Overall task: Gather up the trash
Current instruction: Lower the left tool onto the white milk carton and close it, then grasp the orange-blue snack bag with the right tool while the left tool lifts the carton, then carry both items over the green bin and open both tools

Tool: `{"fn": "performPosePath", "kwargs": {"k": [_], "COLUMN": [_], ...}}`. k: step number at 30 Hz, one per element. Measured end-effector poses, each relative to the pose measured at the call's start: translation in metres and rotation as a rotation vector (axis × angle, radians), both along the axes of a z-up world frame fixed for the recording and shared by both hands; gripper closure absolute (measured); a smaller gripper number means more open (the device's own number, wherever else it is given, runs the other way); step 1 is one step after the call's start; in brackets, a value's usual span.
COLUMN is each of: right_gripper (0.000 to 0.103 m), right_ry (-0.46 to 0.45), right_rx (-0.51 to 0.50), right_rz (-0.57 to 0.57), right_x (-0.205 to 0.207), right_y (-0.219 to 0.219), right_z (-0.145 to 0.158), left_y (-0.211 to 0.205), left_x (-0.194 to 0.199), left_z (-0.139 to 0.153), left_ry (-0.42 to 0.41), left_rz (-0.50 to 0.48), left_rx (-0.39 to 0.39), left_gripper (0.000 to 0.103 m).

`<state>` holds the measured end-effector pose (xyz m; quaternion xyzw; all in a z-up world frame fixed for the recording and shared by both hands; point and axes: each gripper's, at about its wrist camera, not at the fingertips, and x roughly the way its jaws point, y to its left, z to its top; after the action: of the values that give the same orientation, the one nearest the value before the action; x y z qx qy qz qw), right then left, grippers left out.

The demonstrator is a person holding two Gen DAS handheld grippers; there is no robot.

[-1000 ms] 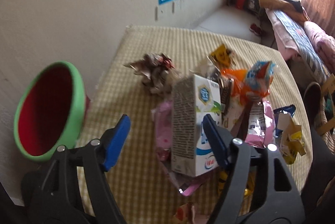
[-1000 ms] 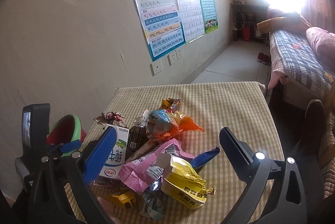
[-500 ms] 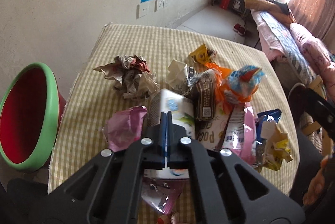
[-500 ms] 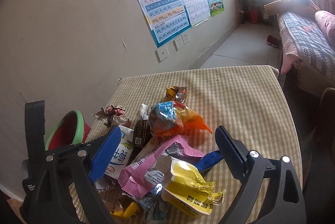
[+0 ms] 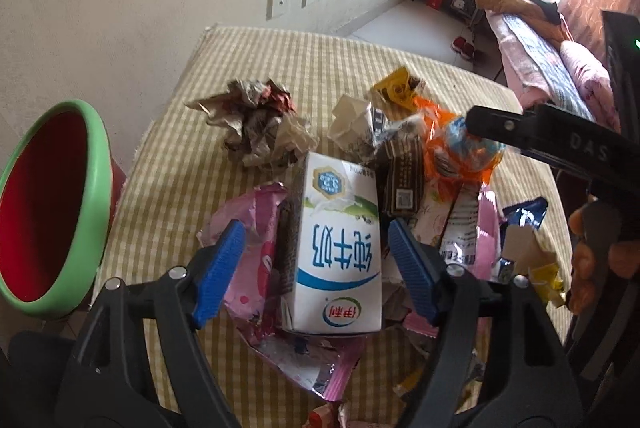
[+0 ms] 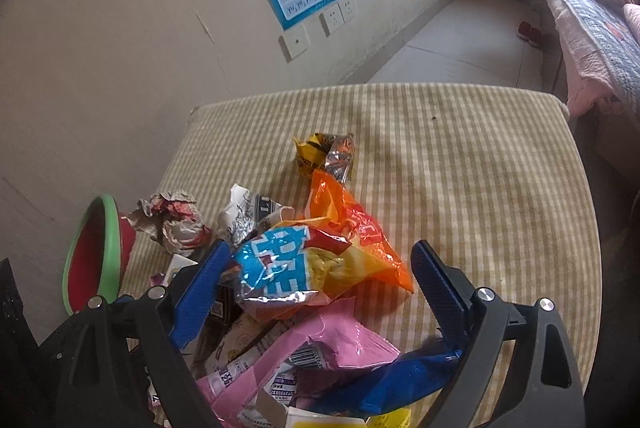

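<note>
Trash pile heaped on checked bench [image 6: 460, 163], bare cloth beyond it to the far edge, green-rimmed bin [image 5: 44, 211] off the bench's left edge, left gripper [image 5: 316, 248] jaws spread astride milk carton [image 5: 340, 244], right gripper [image 6: 320, 280] jaws spread astride orange snack bag [image 6: 320, 260].

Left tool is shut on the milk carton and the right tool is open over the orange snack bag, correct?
Not quite. The left wrist view shows the left tool open, its blue pads either side of the milk carton with gaps. The right tool is indeed open over the orange snack bag.
</note>
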<state>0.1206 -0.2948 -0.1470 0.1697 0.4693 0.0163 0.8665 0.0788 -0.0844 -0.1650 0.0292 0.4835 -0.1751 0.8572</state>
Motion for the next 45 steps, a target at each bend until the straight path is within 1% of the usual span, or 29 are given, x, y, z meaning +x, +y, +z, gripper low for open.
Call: {"fn": "performPosePath", "kwargs": {"k": [2,3,5,6,8,9,11,12,13,15,20,23,30,35,45], "right_gripper": [0.017,0.020,0.024,0.028,0.030,0.032,0.059,0.064,0.072,0.072,0.073,0.073,0.073,0.073,0.073], "right_ry": [0.025,0.026,0.018,0.009,-0.002,-0.009,-0.035,-0.053,-0.067,-0.095,-0.156,-0.205,-0.310,-0.330,-0.347], "right_rx": [0.026,0.035,0.036,0.042,0.065,0.075,0.102,0.116,0.119,0.110,0.130,0.131,0.079,0.075,0.073], "right_rz": [0.008,0.011,0.015,0.021,0.027,0.029,0.027,0.023,0.014,0.004,-0.008,-0.019,-0.026,-0.003,0.061], "right_x": [0.001,0.000,-0.002,-0.004,-0.007,-0.007,-0.011,-0.014,-0.017,-0.023,-0.043,-0.058,-0.092,-0.099,-0.101], "right_y": [0.000,0.000,-0.001,-0.001,-0.003,-0.003,-0.004,-0.005,-0.006,-0.007,-0.009,-0.008,0.003,0.015,0.039], "right_z": [-0.007,-0.009,-0.009,-0.009,-0.009,-0.008,-0.005,-0.001,0.003,0.010,0.026,0.041,0.075,0.085,0.100], "left_y": [-0.005,-0.007,-0.012,-0.013,-0.013,-0.012,-0.009,-0.008,-0.007,-0.004,0.003,0.009,0.020,0.030,0.063], "left_x": [0.000,0.000,0.000,0.000,-0.002,-0.002,-0.003,-0.004,-0.004,-0.005,-0.010,-0.016,-0.032,-0.032,-0.027], "left_z": [-0.009,-0.014,-0.025,-0.027,-0.029,-0.029,-0.027,-0.025,-0.024,-0.021,-0.006,0.011,0.049,0.070,0.082], "left_ry": [0.021,0.032,0.050,0.050,0.046,0.042,0.033,0.025,0.022,0.011,-0.023,-0.065,-0.154,-0.200,-0.218], "left_rz": [-0.016,-0.023,-0.035,-0.036,-0.037,-0.034,-0.028,-0.024,-0.023,-0.017,0.001,0.009,0.029,0.049,0.136], "left_rx": [0.017,0.028,0.063,0.076,0.079,0.076,0.070,0.068,0.062,0.052,0.019,-0.012,-0.077,-0.093,-0.094], "left_gripper": [0.030,0.030,0.030,0.030,0.031,0.036,0.043,0.047,0.049,0.052,0.052,0.052,0.052,0.052,0.052]}}
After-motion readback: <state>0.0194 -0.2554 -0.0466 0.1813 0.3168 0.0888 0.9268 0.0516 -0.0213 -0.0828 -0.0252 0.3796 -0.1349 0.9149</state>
